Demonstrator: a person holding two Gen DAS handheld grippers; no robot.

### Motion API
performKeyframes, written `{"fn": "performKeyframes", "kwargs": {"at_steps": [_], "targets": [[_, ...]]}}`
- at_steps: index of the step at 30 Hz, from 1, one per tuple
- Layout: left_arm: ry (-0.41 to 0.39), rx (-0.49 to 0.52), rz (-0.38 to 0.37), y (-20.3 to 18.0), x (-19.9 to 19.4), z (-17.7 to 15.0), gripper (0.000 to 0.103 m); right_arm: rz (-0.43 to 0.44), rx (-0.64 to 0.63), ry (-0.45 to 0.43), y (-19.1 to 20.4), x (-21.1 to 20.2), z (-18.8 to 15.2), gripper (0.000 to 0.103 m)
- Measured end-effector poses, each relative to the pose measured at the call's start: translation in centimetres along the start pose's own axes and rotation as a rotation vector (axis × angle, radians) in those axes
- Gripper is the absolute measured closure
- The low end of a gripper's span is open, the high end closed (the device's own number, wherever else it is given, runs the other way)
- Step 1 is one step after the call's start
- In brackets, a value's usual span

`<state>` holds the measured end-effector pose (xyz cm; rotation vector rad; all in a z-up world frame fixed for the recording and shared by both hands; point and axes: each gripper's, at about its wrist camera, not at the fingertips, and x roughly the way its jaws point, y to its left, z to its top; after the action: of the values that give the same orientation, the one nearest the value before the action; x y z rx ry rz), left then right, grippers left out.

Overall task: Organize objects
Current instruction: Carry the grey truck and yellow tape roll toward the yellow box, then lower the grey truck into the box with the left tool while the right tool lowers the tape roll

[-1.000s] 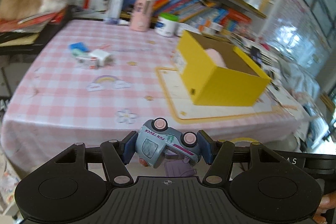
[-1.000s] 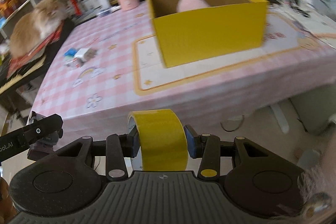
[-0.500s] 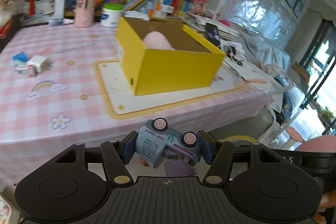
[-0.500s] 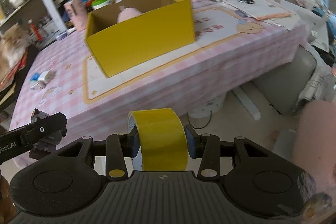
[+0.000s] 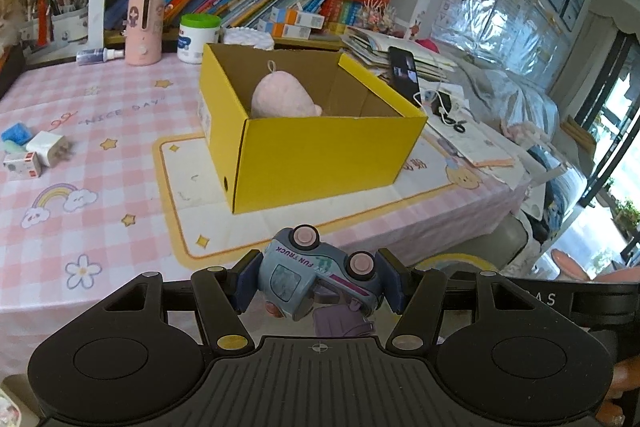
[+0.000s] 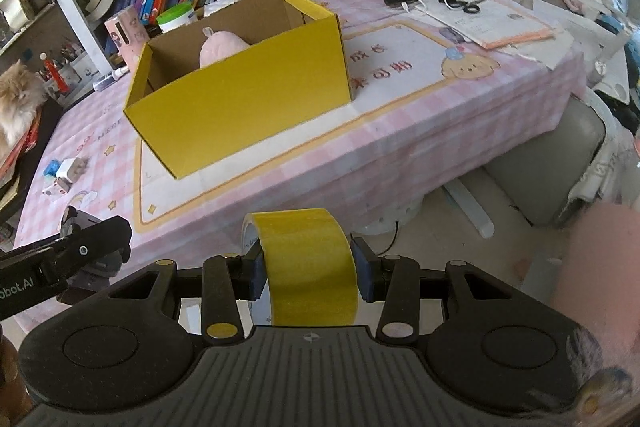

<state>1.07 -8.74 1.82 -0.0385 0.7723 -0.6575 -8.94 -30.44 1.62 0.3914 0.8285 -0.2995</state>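
While the left gripper (image 5: 320, 281) pinches a small blue toy truck (image 5: 316, 281) wheels-up between its fingers (image 5: 247, 281), the right gripper (image 6: 309, 273) is closed on a roll of yellow tape (image 6: 310, 263), both carried off the near edge of the table (image 5: 100, 163). Ahead, the open yellow box (image 5: 320, 155) sits on a mat by the table's near edge, a pink plush (image 5: 282, 99) already inside. Judged from this, the carry-to-box step is in hand; the next move calls for bringing each load over the box's rim before letting go. Small blocks (image 5: 34, 151) wait near the table's left edge.
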Motion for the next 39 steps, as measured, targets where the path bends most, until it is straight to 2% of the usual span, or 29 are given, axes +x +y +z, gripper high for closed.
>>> {"fn": "performKeyframes", "kwargs": {"at_steps": [16, 27, 39], "targets": [[-0.075, 0.003, 0.030, -1.4, 3.0, 4.0, 0.043, 0.055, -0.070, -0.026, -0.9, 3.5, 6.6, 0.063], [-0.137, -0.008, 0.034, -2.3, 4.0, 6.9, 0.043, 0.110, -0.120, -0.067, -1.0, 4.4, 10.6, 0.063], [-0.200, 0.020, 0.105, -3.6, 5.8, 10.4, 0.043, 0.192, -0.182, -0.153, -0.7, 4.6, 15.9, 0.063]]}}
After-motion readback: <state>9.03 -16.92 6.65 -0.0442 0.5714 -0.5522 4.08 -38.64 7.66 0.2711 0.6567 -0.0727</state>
